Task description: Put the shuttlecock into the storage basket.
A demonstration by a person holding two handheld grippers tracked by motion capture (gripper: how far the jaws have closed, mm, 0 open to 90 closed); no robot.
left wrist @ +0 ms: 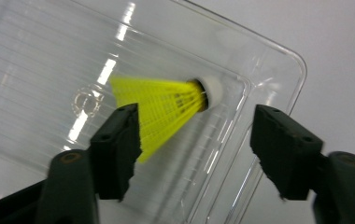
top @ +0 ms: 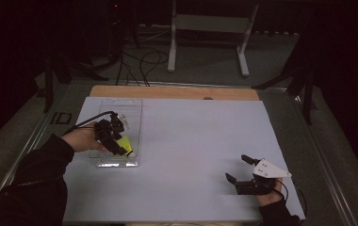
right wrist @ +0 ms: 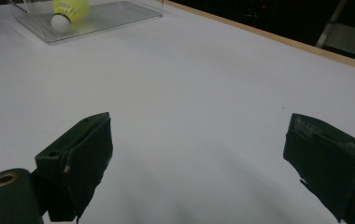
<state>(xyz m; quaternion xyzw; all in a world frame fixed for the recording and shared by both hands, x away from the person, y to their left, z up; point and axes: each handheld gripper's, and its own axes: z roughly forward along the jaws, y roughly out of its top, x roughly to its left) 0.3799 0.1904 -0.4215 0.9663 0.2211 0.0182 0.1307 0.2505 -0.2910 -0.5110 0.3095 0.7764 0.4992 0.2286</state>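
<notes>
A white table takes up most of the high view, with a strip of bare wood along its far edge. On its left part lies a clear plastic tray, a long shallow rectangle with rounded corners and fine ribbing across its floor, which catches streaks of light in the left gripper view.

Inside the tray, at its near end, lies a yellow shuttlecock on its side. Its skirt is a bright yellow plastic mesh that flares wide, and its small rounded white cap points toward a corner of the tray. From the right gripper view it shows far off at the tray's end, white cap facing the camera.

The left gripper hangs over that near end of the tray, held by a hand in a dark sleeve. Its jaws stand well apart with the shuttlecock below and between them; the mesh skirt passes behind one pad in that view, yet neither pad presses on it, so nothing is gripped.

The right gripper rests at the near right of the table, well apart from the tray. Its jaws gape wide over bare white surface and hold nothing.
</notes>
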